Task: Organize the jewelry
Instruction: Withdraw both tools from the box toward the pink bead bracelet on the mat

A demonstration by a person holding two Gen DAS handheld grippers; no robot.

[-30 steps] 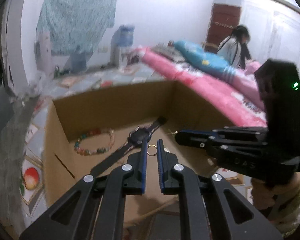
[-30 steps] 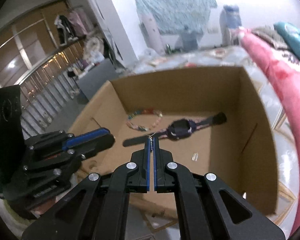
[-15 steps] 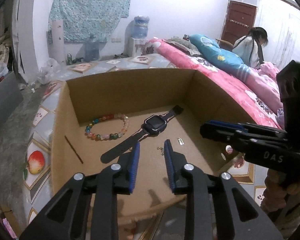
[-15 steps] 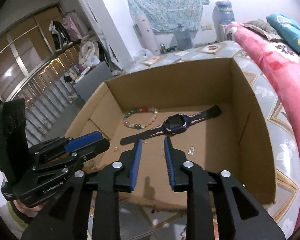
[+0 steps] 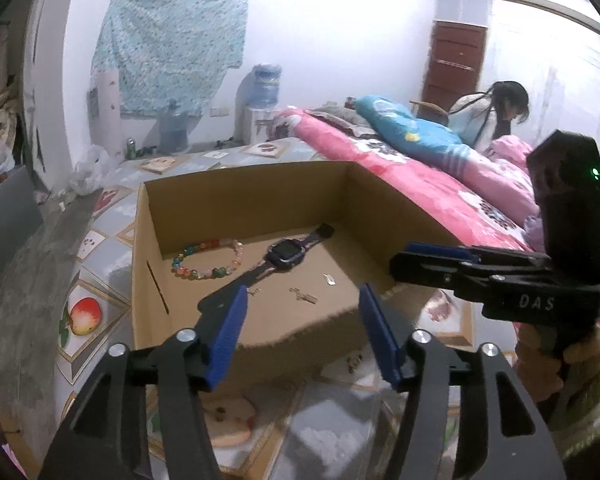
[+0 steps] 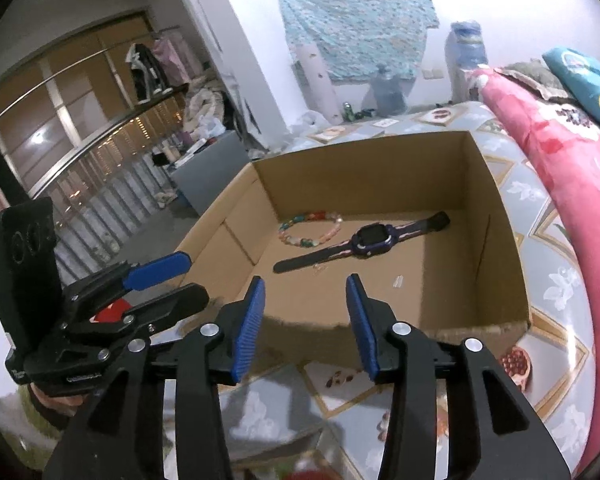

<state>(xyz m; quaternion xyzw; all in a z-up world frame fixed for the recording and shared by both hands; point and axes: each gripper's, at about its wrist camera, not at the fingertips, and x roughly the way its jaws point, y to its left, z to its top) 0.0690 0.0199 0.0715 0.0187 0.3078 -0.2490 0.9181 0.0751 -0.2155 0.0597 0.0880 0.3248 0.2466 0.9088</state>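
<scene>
An open cardboard box (image 5: 152,280) (image 6: 496,184) stands on a patterned mat. Inside lie a coloured bead bracelet (image 5: 206,258) (image 6: 310,229), a dark smartwatch (image 5: 286,251) (image 6: 370,239), a small gold earring (image 5: 304,295) (image 6: 318,267) and a small silver piece (image 5: 330,279) (image 6: 398,281). My left gripper (image 5: 302,304) is open and empty, above the box's near edge. My right gripper (image 6: 306,294) is open and empty, also at the near edge. Each gripper shows in the other's view: the right one (image 5: 432,254), the left one (image 6: 160,274).
A bed with a pink quilt (image 5: 420,184) (image 6: 560,168) runs along the box's right side. A person (image 5: 488,116) sits at its far end. A grey box (image 6: 212,168) and a water dispenser (image 5: 262,100) stand beyond. The mat with fruit pictures (image 5: 84,316) covers the floor.
Both grippers were shut on small jewelry over the box a second ago. They let go, opened wide and drew back to the near edge. The small pieces now lie on the box floor.
</scene>
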